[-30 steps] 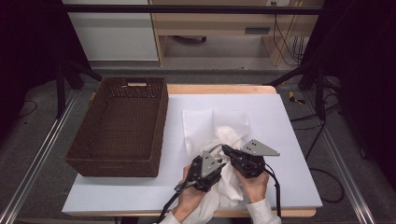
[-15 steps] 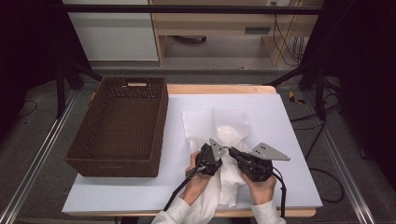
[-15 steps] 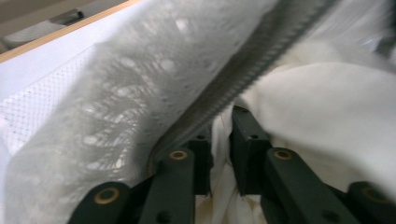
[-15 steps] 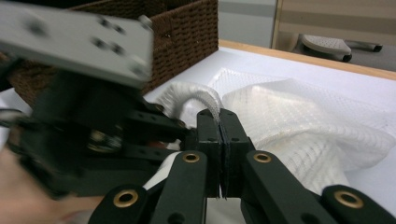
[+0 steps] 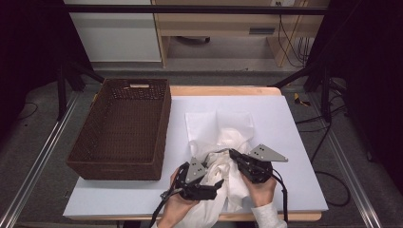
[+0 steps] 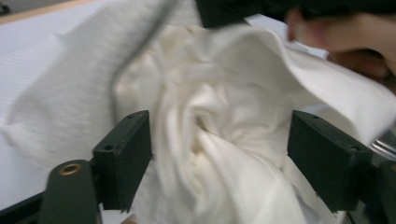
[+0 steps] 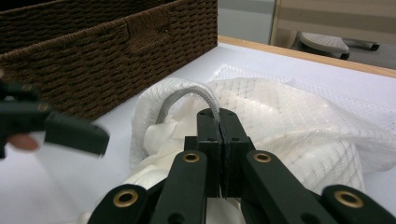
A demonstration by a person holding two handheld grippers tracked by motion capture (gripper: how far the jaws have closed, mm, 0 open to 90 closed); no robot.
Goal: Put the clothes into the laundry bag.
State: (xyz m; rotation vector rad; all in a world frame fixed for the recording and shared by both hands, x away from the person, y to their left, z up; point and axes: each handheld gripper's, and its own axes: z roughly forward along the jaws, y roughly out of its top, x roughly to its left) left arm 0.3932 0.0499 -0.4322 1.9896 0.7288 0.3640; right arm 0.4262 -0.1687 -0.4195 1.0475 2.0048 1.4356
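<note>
White cloth bunched near the front edge of the white table, partly flat toward the back, crumpled and heaped toward the person, one end spilling over the near edge. Just right of the brown wicker basket, close to it but apart from it.

Right gripper clamped tight on a fold of the cloth, jaws pressed together with a thin ridge of fabric pinched at the tips; plainly seen in the right gripper view, where the netted weave arches up out of the tips and drapes away to the right. Grey three-cornered plate on top, hand wrapped round the body behind it.

Left gripper low at the front edge, pointing right across the heap. Jaws just sprung apart and now standing wide; in the left gripper view the two black pads sit well out to either side with a twisted swirl of cloth lying loose between them, pressed by neither. Some blur on that shot. Right hand showing farther off at the top of that same view.

Basket seen again in the right gripper view, looming behind the cloth at the left, dark weave, near corner toward the camera.
</note>
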